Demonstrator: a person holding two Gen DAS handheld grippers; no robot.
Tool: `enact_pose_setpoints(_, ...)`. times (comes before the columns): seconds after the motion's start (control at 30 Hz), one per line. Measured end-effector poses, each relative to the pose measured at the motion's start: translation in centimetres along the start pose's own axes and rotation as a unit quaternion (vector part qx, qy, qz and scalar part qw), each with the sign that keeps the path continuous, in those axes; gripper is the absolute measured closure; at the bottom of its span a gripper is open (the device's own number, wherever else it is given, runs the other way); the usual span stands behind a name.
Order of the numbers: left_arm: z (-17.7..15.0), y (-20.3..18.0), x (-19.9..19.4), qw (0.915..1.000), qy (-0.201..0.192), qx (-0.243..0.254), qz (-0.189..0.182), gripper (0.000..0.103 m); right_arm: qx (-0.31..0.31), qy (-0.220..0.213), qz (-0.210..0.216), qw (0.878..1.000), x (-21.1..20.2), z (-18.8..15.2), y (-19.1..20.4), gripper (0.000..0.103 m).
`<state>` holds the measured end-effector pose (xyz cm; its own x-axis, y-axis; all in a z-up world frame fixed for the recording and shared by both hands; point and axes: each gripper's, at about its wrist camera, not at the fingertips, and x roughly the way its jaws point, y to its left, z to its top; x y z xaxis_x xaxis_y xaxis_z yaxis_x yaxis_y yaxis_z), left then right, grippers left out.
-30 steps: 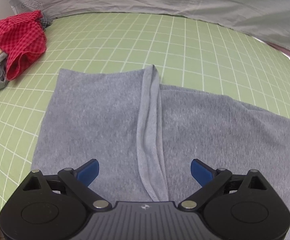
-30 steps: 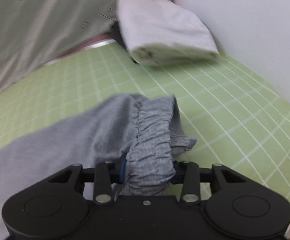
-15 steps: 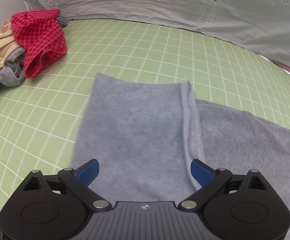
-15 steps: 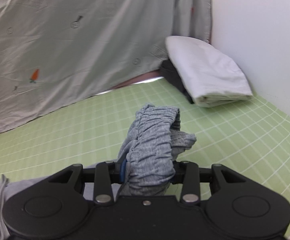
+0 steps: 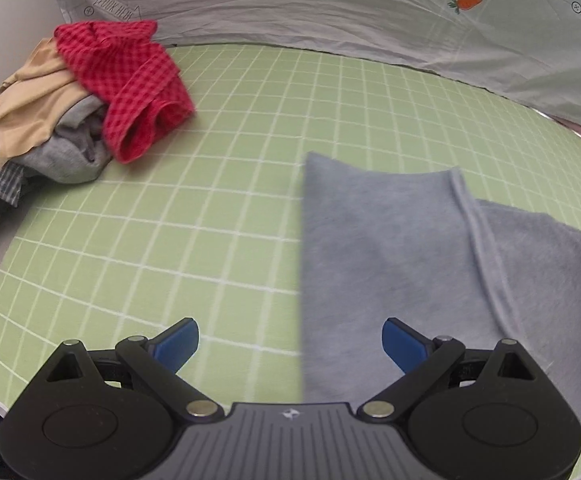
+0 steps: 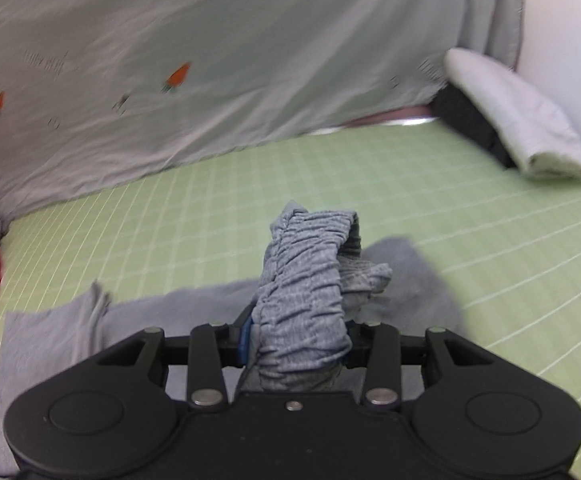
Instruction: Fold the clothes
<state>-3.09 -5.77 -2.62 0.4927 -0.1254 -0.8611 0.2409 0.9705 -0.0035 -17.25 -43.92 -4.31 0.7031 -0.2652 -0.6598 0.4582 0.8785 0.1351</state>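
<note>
Right gripper (image 6: 296,344) jaws clamp the grey trousers' (image 5: 390,248) waistband, raised; legs trail leftward toward the left gripper (image 5: 290,340), jaws wide, empty, nearer the cuffs.

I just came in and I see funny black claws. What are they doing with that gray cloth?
A person is folding gray pants on a green grid mat. The right gripper is shut on the pants' scrunchy waistband, lifting it above the mat. The left gripper hangs open over the flat end. More clothes sit piled in the corner.
</note>
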Motion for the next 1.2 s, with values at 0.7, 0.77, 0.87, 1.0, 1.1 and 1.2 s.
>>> enact_pose_setpoints(0.7, 0.5, 4.5, 1.1, 0.9997, 0.009, 0.003, -0.022, 0.005, 0.021, -0.052, -0.105, 0.993, -3.9, 0.7, 1.3, 0.034)
enact_pose_setpoints(0.77, 0.5, 4.5, 1.1, 0.9997, 0.011, 0.004, -0.022, 0.005, 0.018, -0.035, -0.135, 0.99, -3.0, 0.6, 0.1, 0.034)
enact_pose_setpoints(0.87, 0.5, 4.8, 1.2, 0.9997, 0.014, 0.005, -0.021, 0.005, 0.014, -0.001, -0.149, 0.989, -1.3, -0.3, -0.7, 0.034)
enact_pose_setpoints(1.0, 0.3, 5.3, 1.3, 0.9997, 0.019, 0.0, -0.018, 0.005, 0.003, 0.03, -0.112, 0.993, 0.3, -1.7, 1.8, 0.034)
enact_pose_setpoints(1.1, 0.3, 5.8, 1.4, 0.9996, 0.022, -0.006, -0.015, 0.005, -0.023, 0.053, -0.063, 0.996, 1.1, -2.8, 5.4, 0.035)
enact_pose_setpoints(1.2, 0.3, 6.0, 1.3, 0.9997, 0.02, -0.008, -0.013, 0.005, -0.06, 0.054, -0.065, 0.995, 1.2, -3.9, 9.0, 0.039)
